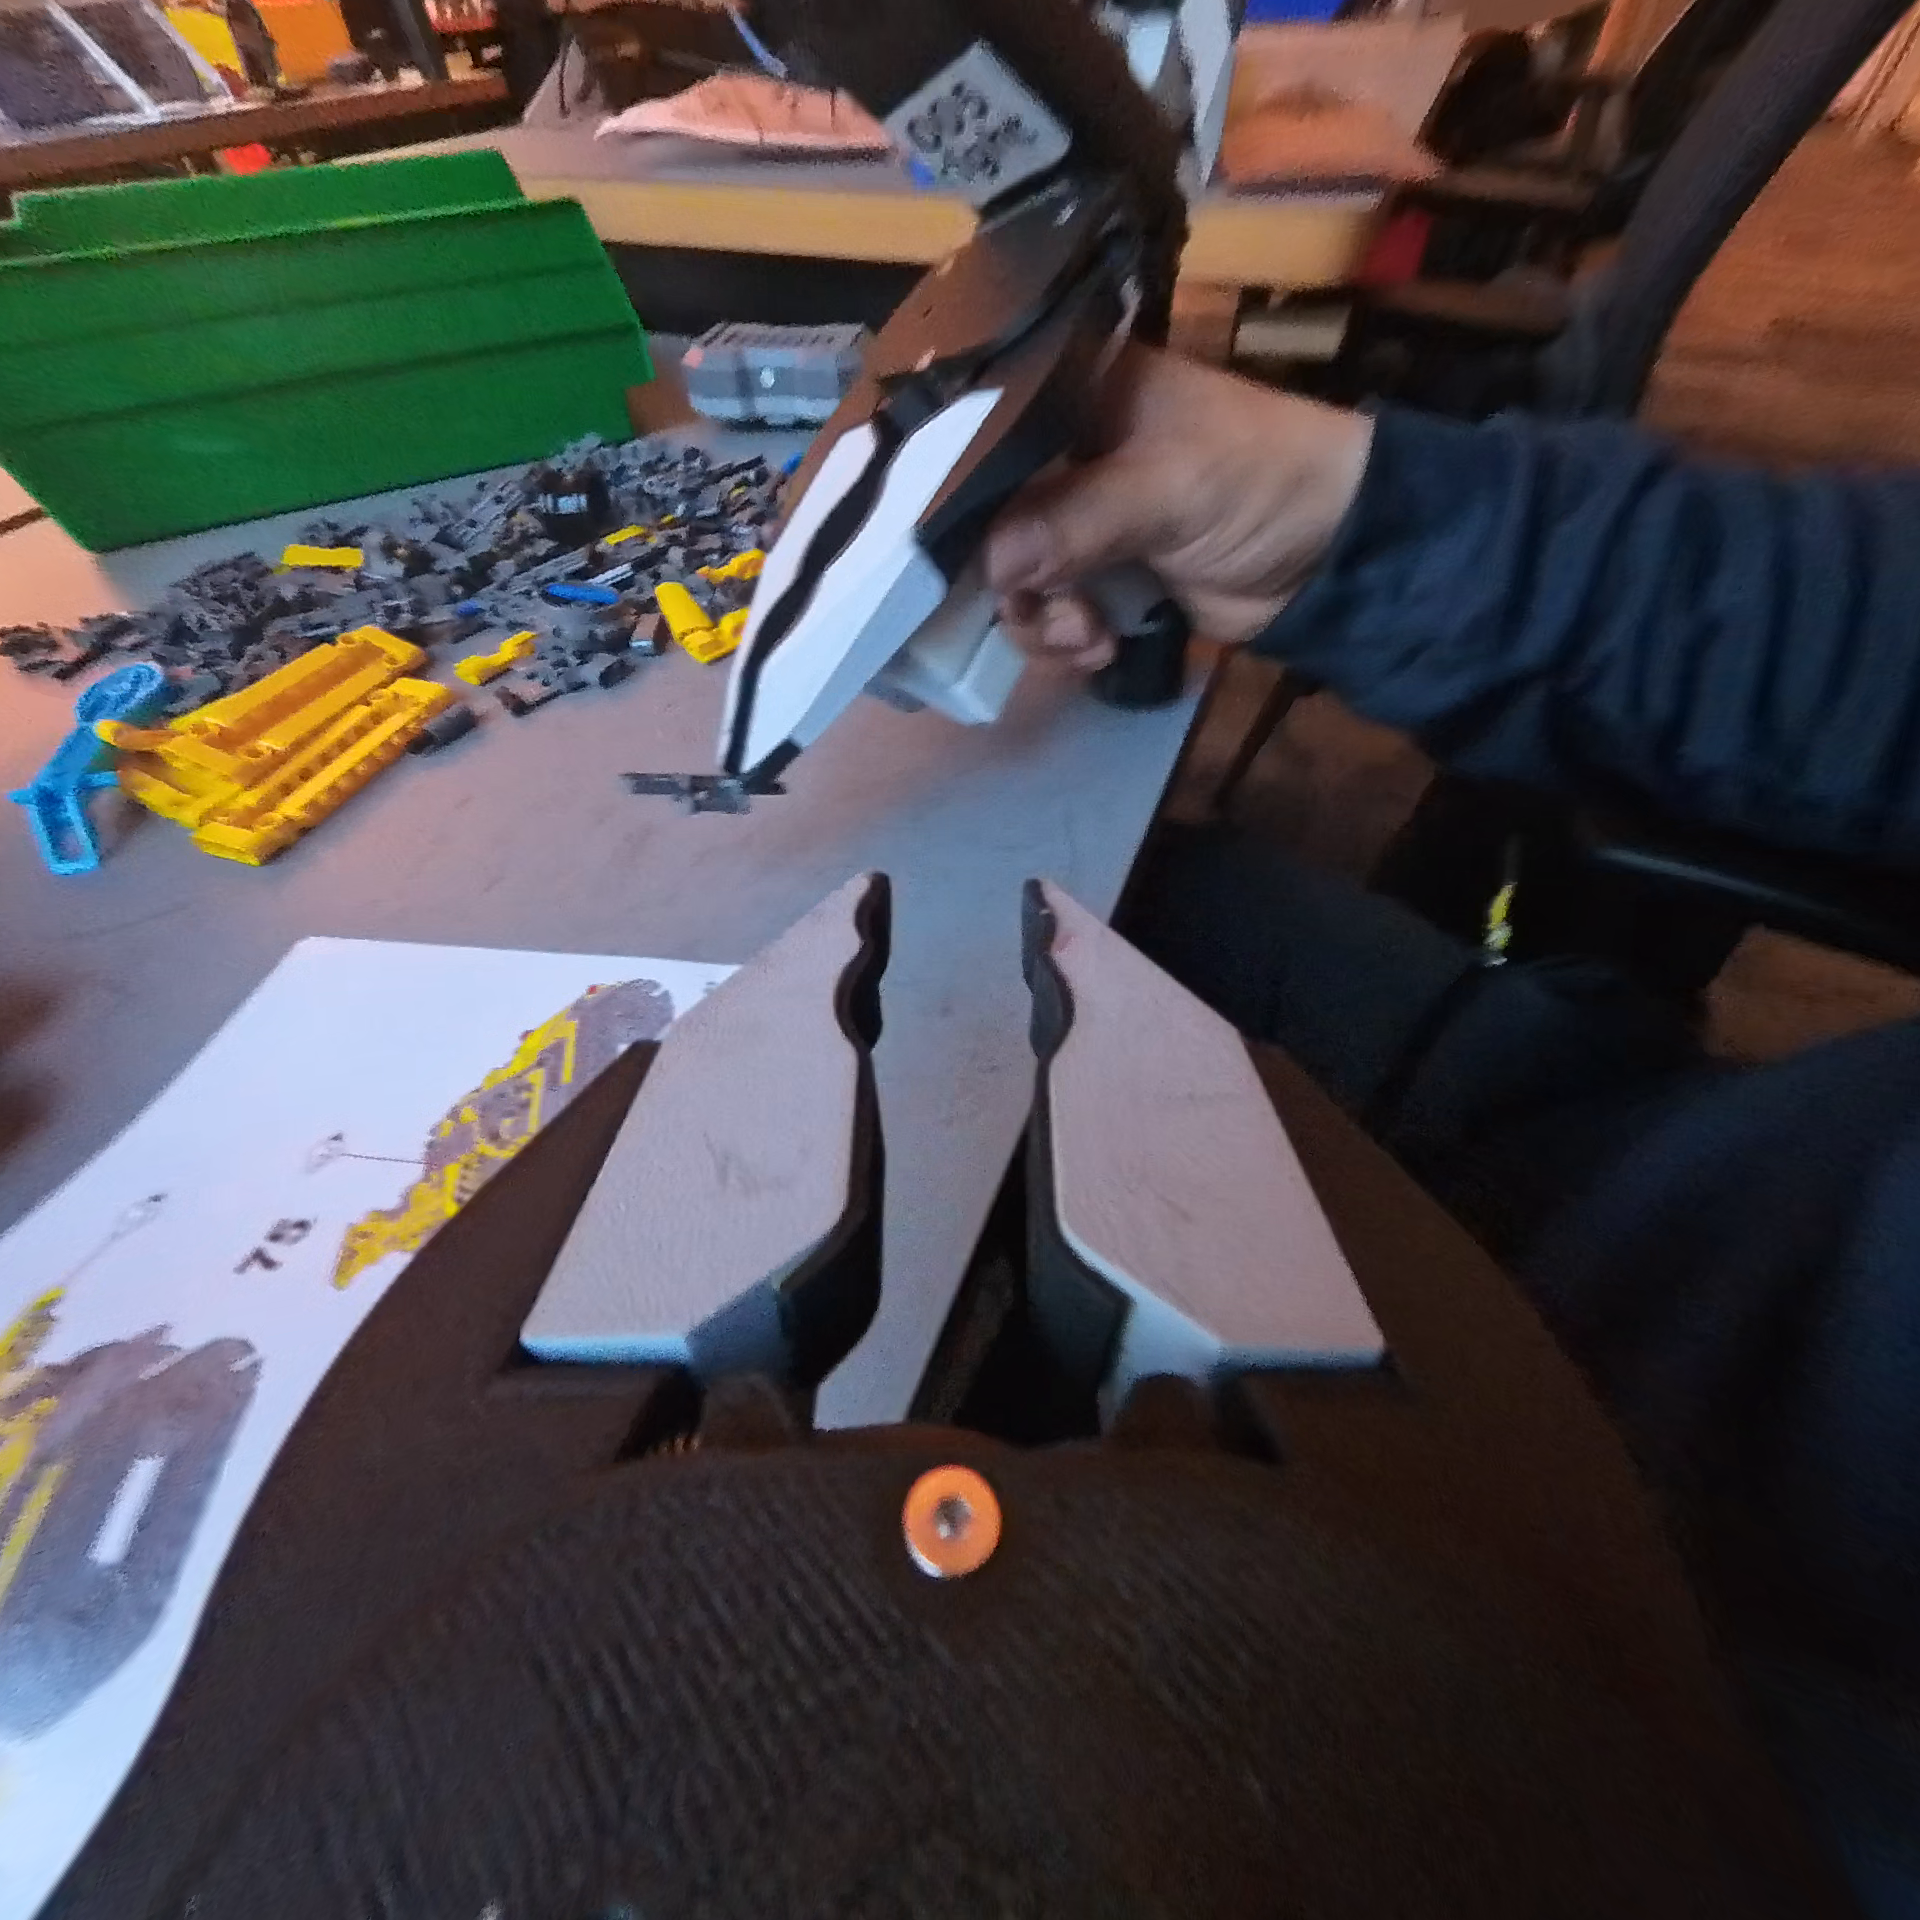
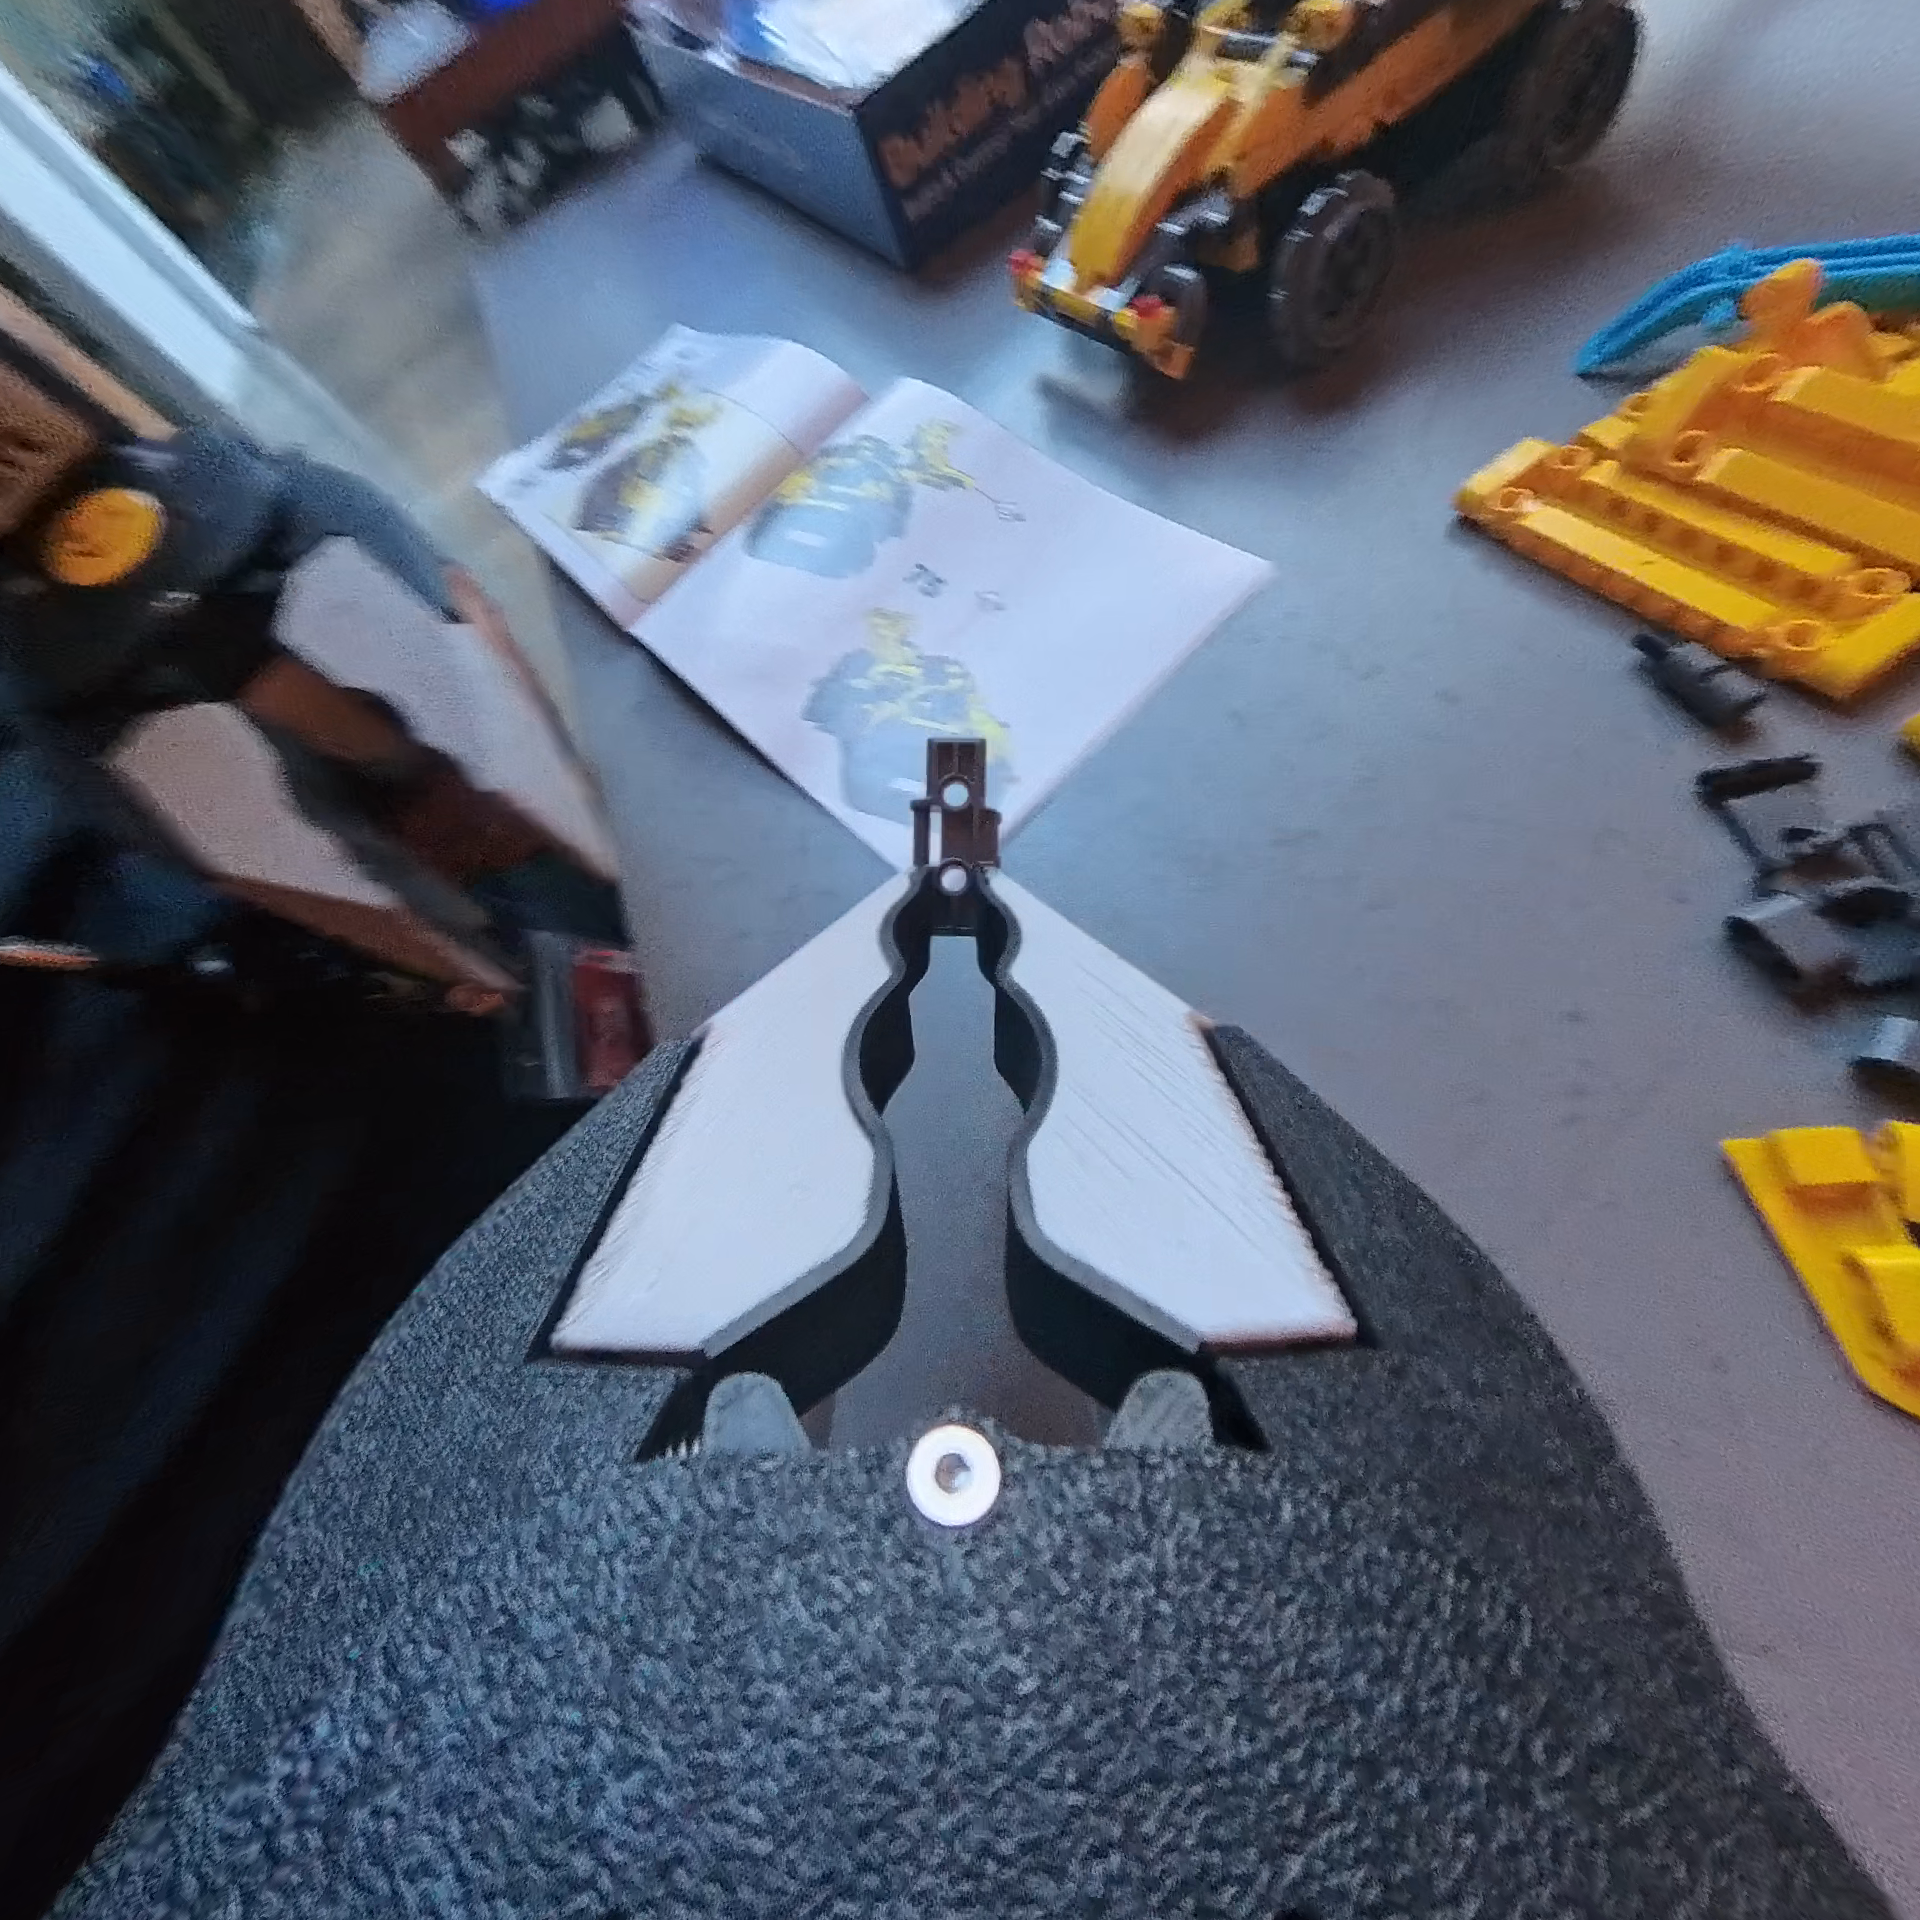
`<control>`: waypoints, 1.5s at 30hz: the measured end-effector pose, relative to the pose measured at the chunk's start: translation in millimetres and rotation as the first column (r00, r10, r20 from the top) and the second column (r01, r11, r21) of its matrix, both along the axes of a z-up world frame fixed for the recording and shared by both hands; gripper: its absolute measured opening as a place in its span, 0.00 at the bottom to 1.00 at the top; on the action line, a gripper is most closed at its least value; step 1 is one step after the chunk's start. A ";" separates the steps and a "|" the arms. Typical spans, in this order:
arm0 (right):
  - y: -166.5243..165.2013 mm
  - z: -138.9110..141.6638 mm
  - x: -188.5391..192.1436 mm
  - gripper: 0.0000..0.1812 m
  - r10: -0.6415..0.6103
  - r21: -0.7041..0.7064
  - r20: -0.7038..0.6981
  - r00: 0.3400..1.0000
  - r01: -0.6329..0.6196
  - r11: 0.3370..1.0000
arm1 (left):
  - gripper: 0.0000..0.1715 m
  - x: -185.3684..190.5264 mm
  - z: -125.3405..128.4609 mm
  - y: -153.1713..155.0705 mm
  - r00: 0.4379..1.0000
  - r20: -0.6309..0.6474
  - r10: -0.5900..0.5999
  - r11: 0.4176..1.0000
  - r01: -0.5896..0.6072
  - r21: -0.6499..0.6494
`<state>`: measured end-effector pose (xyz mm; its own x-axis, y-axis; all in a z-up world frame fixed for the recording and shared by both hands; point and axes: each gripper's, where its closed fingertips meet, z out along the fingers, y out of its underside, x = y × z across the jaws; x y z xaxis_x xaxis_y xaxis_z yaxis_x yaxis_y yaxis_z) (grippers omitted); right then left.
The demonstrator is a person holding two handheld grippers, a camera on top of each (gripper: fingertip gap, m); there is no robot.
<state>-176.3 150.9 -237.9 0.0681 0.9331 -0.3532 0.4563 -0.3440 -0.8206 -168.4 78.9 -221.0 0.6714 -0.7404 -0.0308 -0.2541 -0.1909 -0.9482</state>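
Right wrist view: my right gripper (image 2: pixel 954 896) pinches a small dark-brown plastic connector piece with round holes (image 2: pixel 957 805) at the very fingertips, its long axis running straight out ahead along the fingers, above the open white paper instruction booklet (image 2: pixel 1091 582) on the matte grey tabletop (image 2: pixel 1403 935). My left gripper (image 1: pixel 956 914) hovers parted and empty just short of it; ribbed yellow plastic panels (image 2: pixel 1704 520) lie well to the right.

The instruction booklet (image 1: pixel 312 1195) is partly hidden behind the left tool (image 1: pixel 956 935) and cut off at the edge.
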 end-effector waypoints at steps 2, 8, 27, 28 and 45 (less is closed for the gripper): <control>-13.4 7.1 2.8 0.04 0.060 -0.060 -0.044 0.997 -0.062 0.996 | 0.15 -1.9 -4.0 7.6 0.998 -0.065 0.013 1.000 -0.014 -0.009; -47.9 -1.5 9.3 0.04 0.203 -0.171 0.003 0.979 -0.200 0.965 | 0.20 -6.0 -17.2 10.1 0.989 -0.140 -0.039 0.998 0.030 -0.061; -56.4 8.6 11.9 0.04 0.204 -0.188 0.052 0.978 -0.191 0.963 | 0.23 -21.1 -24.5 23.1 0.882 -0.472 -0.008 0.991 0.070 0.114; -56.1 7.2 12.4 0.04 0.203 -0.181 0.065 0.977 -0.188 0.965 | 0.23 -21.8 -25.9 23.7 0.871 -0.491 -0.005 0.990 0.075 0.123; -57.6 -5.6 15.9 0.04 0.201 -0.199 0.132 0.971 -0.173 0.965 | 0.18 -26.3 -33.2 30.2 0.729 -0.685 0.025 0.958 0.179 0.226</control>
<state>-160.5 93.3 -243.6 -0.0359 0.8536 -0.5197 0.6398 -0.3799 -0.6681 -194.6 109.2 -254.2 0.3360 -0.6834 -0.6481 -0.8462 0.0831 -0.5264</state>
